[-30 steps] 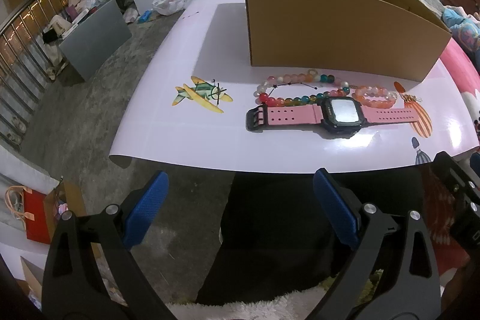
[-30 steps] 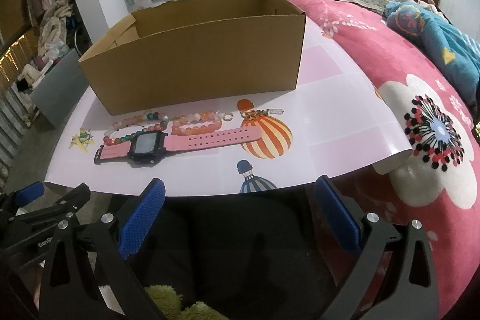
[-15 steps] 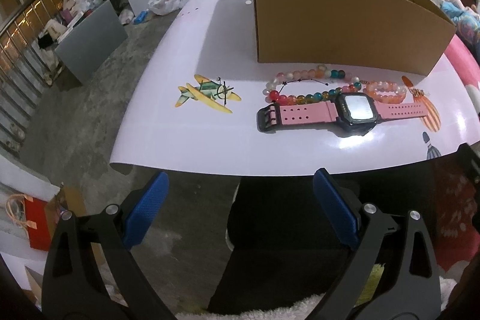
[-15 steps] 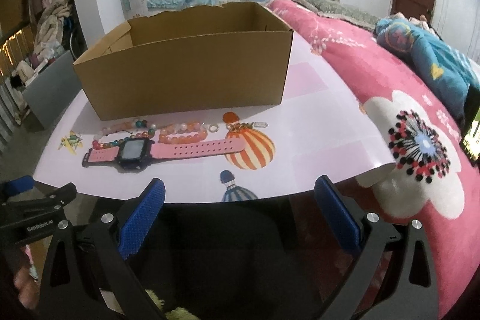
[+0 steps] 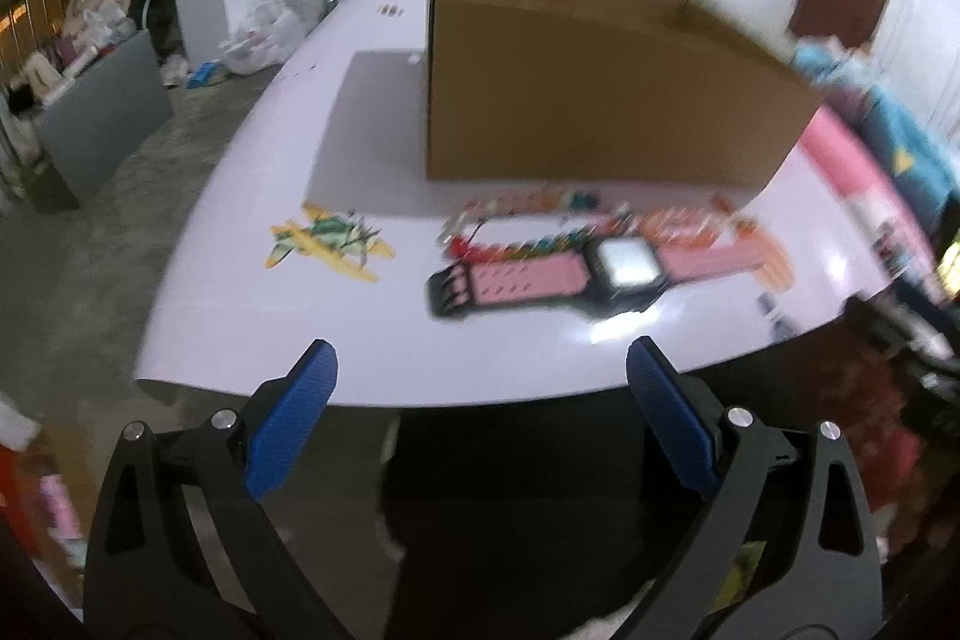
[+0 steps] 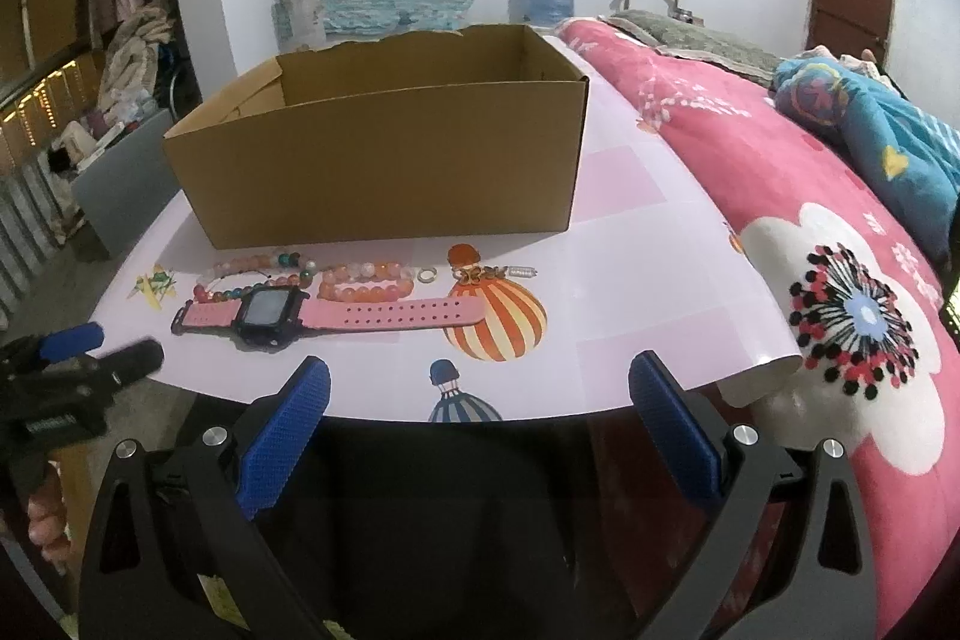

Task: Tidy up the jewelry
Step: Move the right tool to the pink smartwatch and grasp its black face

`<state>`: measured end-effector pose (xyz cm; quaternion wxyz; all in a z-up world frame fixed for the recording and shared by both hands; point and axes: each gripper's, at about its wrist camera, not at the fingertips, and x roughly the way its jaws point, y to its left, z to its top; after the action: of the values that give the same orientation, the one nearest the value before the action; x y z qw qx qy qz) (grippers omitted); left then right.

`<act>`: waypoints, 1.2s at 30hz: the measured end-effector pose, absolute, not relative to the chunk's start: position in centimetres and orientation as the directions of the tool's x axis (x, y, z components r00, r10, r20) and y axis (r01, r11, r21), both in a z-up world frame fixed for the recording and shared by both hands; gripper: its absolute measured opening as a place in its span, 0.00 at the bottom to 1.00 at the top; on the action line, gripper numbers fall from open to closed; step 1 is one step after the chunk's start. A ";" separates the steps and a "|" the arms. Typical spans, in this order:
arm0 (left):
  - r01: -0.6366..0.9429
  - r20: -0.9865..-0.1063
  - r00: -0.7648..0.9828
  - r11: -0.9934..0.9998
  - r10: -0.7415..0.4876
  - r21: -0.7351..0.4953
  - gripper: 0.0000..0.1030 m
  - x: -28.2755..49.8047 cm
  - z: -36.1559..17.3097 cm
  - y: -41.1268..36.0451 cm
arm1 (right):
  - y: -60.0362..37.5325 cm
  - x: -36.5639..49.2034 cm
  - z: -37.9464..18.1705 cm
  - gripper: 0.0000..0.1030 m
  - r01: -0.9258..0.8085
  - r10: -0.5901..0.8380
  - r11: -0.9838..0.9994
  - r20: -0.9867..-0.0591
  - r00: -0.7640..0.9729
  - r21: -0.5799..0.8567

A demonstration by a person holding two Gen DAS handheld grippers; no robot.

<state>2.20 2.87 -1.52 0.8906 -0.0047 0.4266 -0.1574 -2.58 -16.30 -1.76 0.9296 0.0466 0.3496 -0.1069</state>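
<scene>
Blue-padded, our left gripper (image 5: 477, 379) and right gripper (image 6: 480, 391) both hang with jaws spread wide and empty at the near edge of the table (image 6: 630, 280). Just beyond lies the pink watch (image 6: 312, 317), flat, with two beaded bracelets (image 6: 366, 282) touching its far side and a small ring (image 6: 426, 274) beside them. Behind these stands the open cardboard box (image 6: 390, 160).
</scene>
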 end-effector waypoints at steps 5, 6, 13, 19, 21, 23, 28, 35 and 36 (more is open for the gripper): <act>0.274 -0.773 0.540 0.937 -0.335 -0.214 0.91 2.9 -1.9 3.1 | -16.3 -2.3 -1.8 0.95 0.189 -0.122 0.982 -0.660 0.741 0.031; 0.277 -0.767 0.533 0.930 -0.359 -0.243 0.91 3.1 -1.8 3.2 | -16.3 -2.2 -1.7 0.95 0.179 -0.110 0.983 -0.662 0.742 0.038; 0.306 -0.734 0.583 0.931 -0.348 -0.199 0.91 3.0 -0.7 3.7 | -15.5 -0.1 -0.8 0.94 0.012 0.065 0.994 -0.662 0.747 0.111; 0.400 -0.720 0.614 0.914 -0.324 -0.070 0.91 2.1 -0.4 2.7 | -12.5 3.6 -1.2 0.84 -0.220 0.251 0.966 -0.688 0.681 0.134; 0.439 -0.720 0.612 0.898 -0.327 -0.035 0.91 1.9 -0.5 2.2 | -11.3 5.1 -1.8 0.78 -0.285 0.280 0.952 -0.708 0.648 0.116; 0.459 -0.720 0.613 0.888 -0.326 -0.012 0.90 1.9 -0.5 2.0 | -10.5 6.3 -2.5 0.72 -0.324 0.297 0.940 -0.734 0.611 0.111; 0.486 -0.719 0.604 0.874 -0.343 -0.009 0.81 2.5 -0.2 2.4 | -8.0 8.4 -3.8 0.70 -0.414 0.269 0.910 -0.793 0.546 0.023; 0.490 -0.739 0.568 0.870 -0.361 -0.048 0.81 4.1 -0.8 3.4 | -7.0 9.7 -4.8 0.67 -0.460 0.217 0.887 -0.834 0.508 -0.049; 0.495 -0.741 0.564 0.867 -0.365 -0.051 0.81 4.2 -0.8 3.5 | -6.9 9.8 -5.0 0.66 -0.462 0.211 0.885 -0.838 0.504 -0.055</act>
<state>4.19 3.50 -0.82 0.8804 0.0813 0.3982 -0.2443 9.83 -6.90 -4.99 0.8561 -0.1373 0.4578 0.1966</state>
